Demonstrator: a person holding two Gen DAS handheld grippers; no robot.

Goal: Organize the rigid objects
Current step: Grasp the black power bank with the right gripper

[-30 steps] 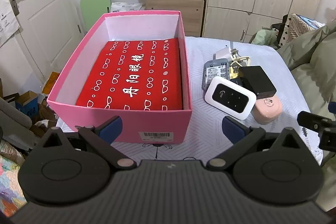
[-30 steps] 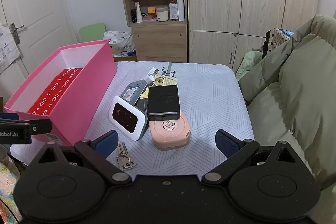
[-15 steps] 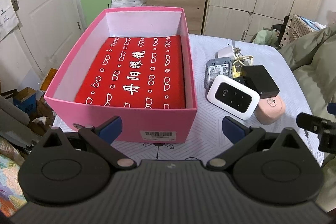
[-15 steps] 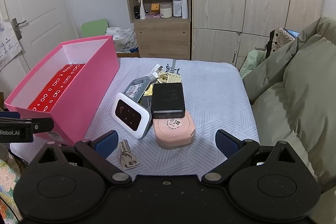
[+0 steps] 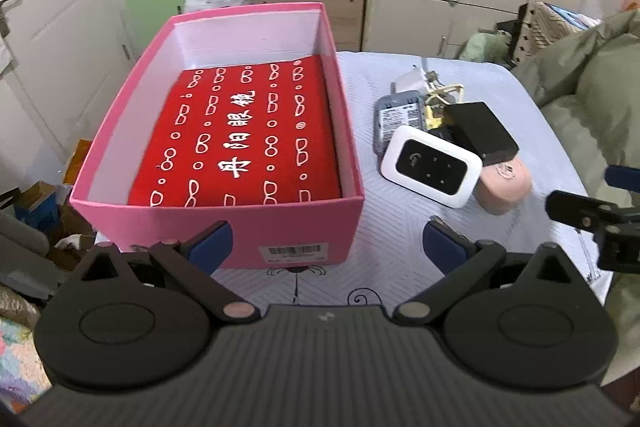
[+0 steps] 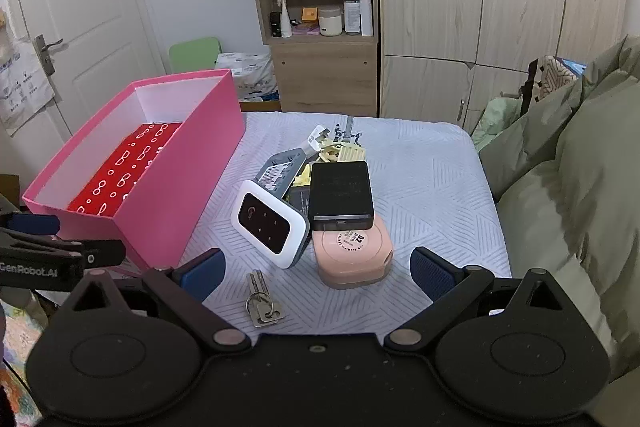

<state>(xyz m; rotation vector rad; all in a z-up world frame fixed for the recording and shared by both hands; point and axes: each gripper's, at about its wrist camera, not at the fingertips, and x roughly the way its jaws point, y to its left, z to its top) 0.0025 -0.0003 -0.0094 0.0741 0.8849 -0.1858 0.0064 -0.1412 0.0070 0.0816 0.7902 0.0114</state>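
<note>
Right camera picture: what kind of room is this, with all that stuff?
Most likely a bedroom at home. A quilted bed cover holds the pink box and gadgets, a rumpled green duvet lies beside them, and wooden wardrobes and a shelf unit stand behind.

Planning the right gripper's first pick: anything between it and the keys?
Nothing visible. The keys lie alone on the cloth, directly ahead of the open right gripper, nearer than the white router and pink case.
</note>
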